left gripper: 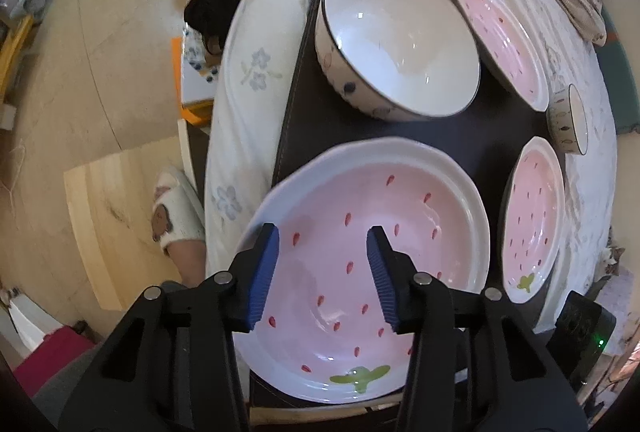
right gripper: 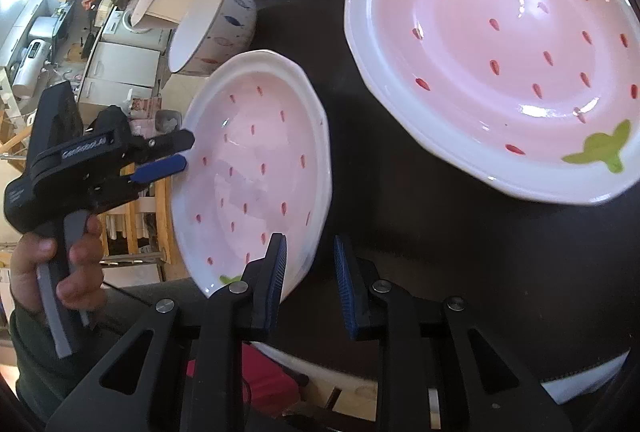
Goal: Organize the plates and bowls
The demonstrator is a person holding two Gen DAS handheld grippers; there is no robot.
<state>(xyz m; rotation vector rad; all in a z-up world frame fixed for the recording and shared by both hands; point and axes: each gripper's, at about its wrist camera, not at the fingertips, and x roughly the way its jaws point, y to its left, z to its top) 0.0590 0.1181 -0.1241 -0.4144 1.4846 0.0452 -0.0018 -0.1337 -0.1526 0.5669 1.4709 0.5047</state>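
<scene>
- The near pink plate [right gripper: 256, 168], speckled red with a green leaf at its edge, lies flat on the dark mat [left gripper: 312, 104]. It is the piece closest to the person and is not yet lifted.
- The step in hand looks like a two-handed pickup of this plate, probably to stack it with the other pink plates.
- The right gripper [right gripper: 310, 238] straddles the rim beside the leaf, one pad over the pink inside and the other over the mat. The pads are partly apart and not visibly pressing.
- The left gripper [left gripper: 324, 232] is at the opposite rim with its pads well apart and nothing pinched.
- Next, both pairs need to close firmly on the rim and then rise evenly. Glazed ware is slippery, and a lopsided lift could tip the plate.
- Only the right wrist view shows the left gripper from the side, with the hand [right gripper: 52, 264] squeezing its handle, and a larger-looking second pink plate [right gripper: 500, 52] just beside.
- Only the left wrist view shows a white bowl [left gripper: 400, 44], a small bowl [left gripper: 568, 120], a third pink plate [left gripper: 508, 40] and the flowered tablecloth [left gripper: 240, 72].
</scene>
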